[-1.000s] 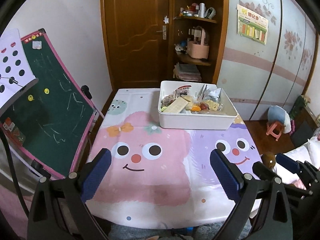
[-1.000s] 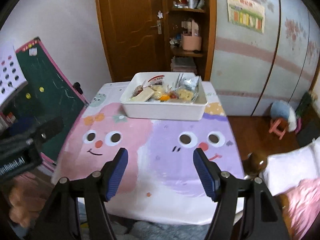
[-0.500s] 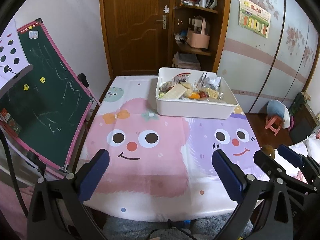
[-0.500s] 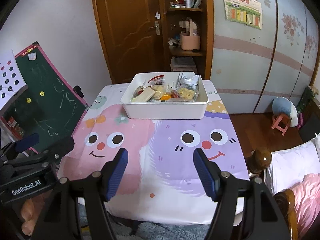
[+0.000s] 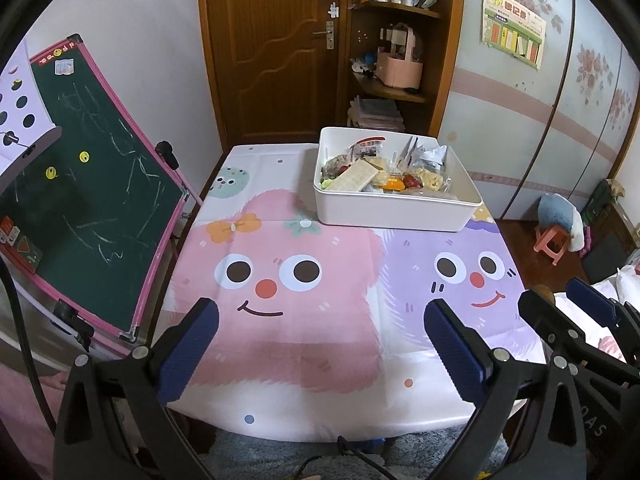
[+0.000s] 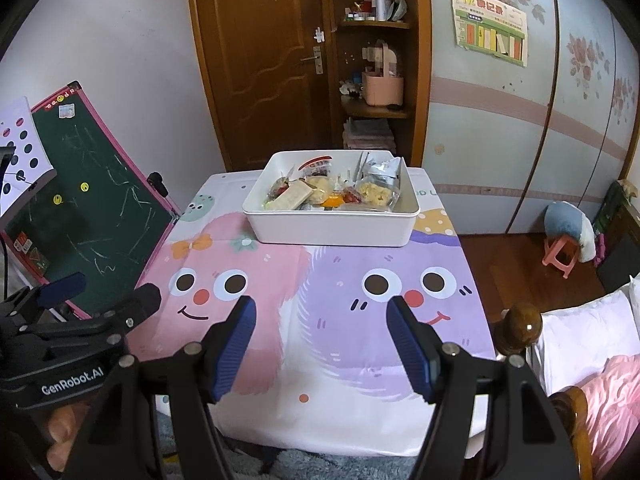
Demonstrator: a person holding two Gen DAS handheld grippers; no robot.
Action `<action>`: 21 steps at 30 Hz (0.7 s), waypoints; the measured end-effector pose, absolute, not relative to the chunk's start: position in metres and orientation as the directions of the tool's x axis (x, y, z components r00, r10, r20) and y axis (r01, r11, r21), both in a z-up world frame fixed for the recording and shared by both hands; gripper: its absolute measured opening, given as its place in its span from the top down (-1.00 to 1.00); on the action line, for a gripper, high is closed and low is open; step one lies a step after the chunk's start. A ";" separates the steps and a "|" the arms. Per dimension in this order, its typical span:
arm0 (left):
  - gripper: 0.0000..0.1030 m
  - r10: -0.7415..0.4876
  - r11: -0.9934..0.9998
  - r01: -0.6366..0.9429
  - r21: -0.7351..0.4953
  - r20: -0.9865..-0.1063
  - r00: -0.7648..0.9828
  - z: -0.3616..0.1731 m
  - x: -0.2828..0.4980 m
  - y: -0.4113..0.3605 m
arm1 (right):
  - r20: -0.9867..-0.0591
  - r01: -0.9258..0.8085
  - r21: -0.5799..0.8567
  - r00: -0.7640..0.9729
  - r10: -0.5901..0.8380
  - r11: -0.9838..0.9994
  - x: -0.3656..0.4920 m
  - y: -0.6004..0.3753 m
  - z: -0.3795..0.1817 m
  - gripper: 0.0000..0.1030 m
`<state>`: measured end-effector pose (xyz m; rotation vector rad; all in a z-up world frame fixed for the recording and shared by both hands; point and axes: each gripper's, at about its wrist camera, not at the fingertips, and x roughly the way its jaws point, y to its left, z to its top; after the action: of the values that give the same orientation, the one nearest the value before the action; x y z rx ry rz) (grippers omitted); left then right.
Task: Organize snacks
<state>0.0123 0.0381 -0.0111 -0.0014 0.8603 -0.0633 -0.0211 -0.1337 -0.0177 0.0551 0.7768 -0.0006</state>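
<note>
Nearest to us, our left gripper [image 5: 320,340] has its jaws spread wide with nothing between them, and our right gripper [image 6: 322,342] is likewise parted and empty; both hang over the near edge of the table [image 6: 340,432], well short of the white bin [image 6: 332,230]. Between the grippers and the bin lies bare cartoon tablecloth [image 5: 304,320], giving us plenty of open room for sorting or for sliding things about. The bin sits at the far end of the table, and the snacks [image 6: 332,194] are heaped inside it, none outside it that we can see. We judge the small packets light, crinkly and slippery, their contents likely brittle, so we would pinch each by a sealed edge and not across its middle. The flat pale cracker pack [image 5: 354,176] looks stiffer and could be taken by its long sides. The bin's walls are fairly tall, so we would come down from above. To the left of the bin the chalkboard easel [image 5: 88,184] crowds the table's side; to the right the table edge drops to open floor.
</note>
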 end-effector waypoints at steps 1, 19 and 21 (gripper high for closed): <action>-0.98 -0.056 0.998 0.055 -0.027 -0.758 0.649 -0.011 0.013 0.038 | -0.702 0.022 0.049 0.712 0.018 0.999 -0.021 -0.133 -0.018 -0.32; -0.98 -0.056 0.998 0.063 -0.021 -0.771 0.635 -0.015 0.016 0.043 | -0.709 0.023 0.050 0.705 0.020 0.998 -0.021 -0.135 -0.017 -0.32; -0.98 -0.056 0.998 0.063 -0.020 -0.771 0.634 -0.016 0.015 0.044 | -0.712 0.024 0.051 0.702 0.019 0.998 -0.021 -0.137 -0.018 -0.32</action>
<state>0.0151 0.0442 -0.0163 0.0089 0.8813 -0.0678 -0.0205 -0.1368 -0.0182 0.0581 0.7926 -0.0027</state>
